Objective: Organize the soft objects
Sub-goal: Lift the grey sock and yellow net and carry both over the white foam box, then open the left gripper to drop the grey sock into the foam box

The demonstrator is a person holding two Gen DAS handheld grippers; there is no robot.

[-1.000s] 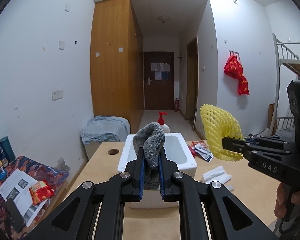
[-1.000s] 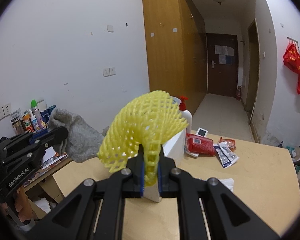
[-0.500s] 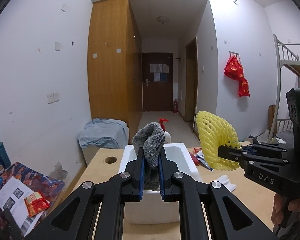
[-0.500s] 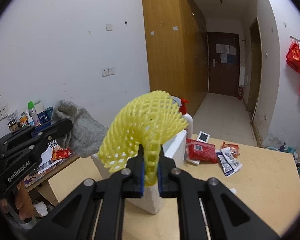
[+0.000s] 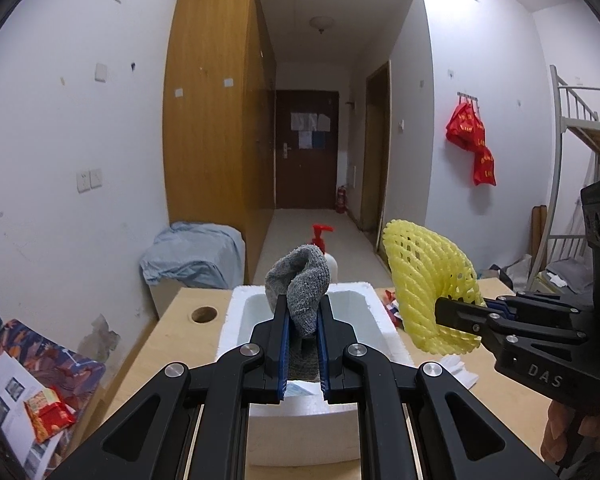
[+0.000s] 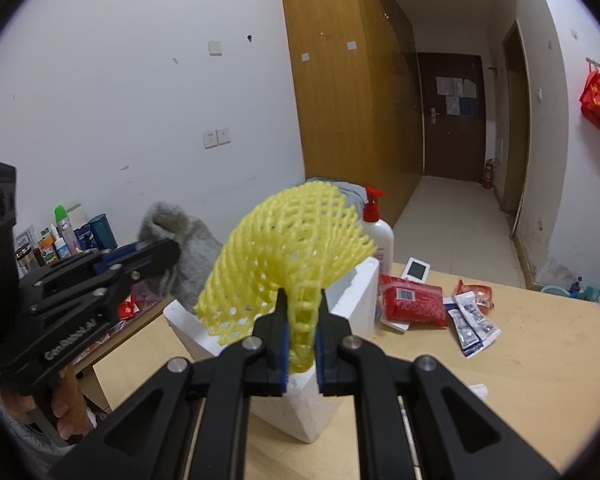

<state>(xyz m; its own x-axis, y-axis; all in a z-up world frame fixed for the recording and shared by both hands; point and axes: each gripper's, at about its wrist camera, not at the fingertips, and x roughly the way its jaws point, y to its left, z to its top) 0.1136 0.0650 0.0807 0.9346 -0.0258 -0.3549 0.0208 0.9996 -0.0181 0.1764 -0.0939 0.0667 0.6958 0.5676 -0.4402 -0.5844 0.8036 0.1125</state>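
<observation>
Clamping the left claw (image 5: 303, 338) on limp grey cloth (image 5: 300, 286) above the foam box (image 5: 380, 312), we grip mid-fold; right claw (image 6: 300, 336) pinches springy yellow net (image 6: 288, 248).

Grey knitted sock (image 5: 300, 292), yellow mesh foam net (image 6: 296, 248), white foam box (image 5: 236, 320)

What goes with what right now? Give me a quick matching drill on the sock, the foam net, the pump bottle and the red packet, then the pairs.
Things:
1. grey sock
2. yellow foam net
3. pump bottle
4. red packet

States:
A. lying flat on the wooden table
B. clamped in the left gripper, above the white foam box
C. standing upright behind the box
D. clamped in the right gripper

Pairs: 1-B, 2-D, 3-C, 4-A
</observation>
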